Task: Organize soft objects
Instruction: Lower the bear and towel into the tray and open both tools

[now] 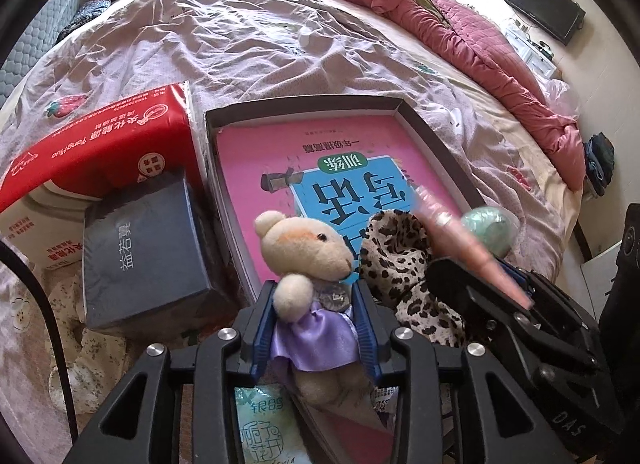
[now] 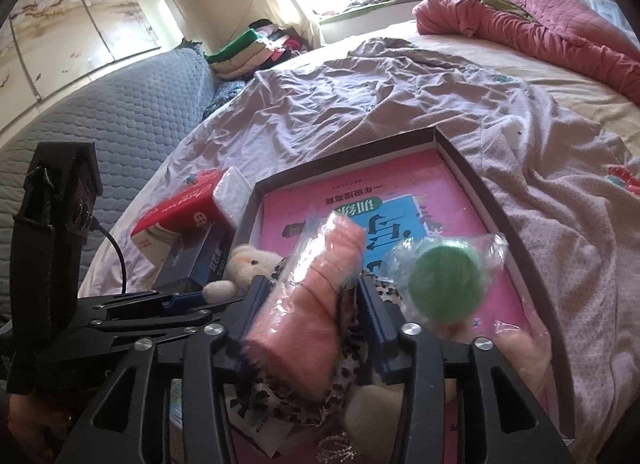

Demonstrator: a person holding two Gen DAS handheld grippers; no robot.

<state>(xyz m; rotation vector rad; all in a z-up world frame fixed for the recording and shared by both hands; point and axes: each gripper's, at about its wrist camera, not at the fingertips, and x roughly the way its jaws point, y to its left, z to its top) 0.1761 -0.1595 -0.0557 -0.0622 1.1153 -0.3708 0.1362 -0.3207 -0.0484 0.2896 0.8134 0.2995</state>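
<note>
Pink workbook [image 1: 280,160] with inverted Chinese title lies in tray [image 1: 436,136]. Left gripper [image 1: 316,304] clasps teddy bear [image 1: 308,248] above it; right gripper [image 2: 312,296] brackets a wrapped pink roll [image 2: 312,304], grip uncertain. Red pack [image 1: 104,144] reads "YongHua".

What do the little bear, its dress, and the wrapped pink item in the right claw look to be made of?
Bear: cream plush, short fuzzy pile, matte.
Dress: purple satin-like fabric, judging by its sheen and soft folds.
Pink item: likely soft knit or towel cloth with a ribbed, matte surface, inside clear crinkly plastic film that glints.
</note>
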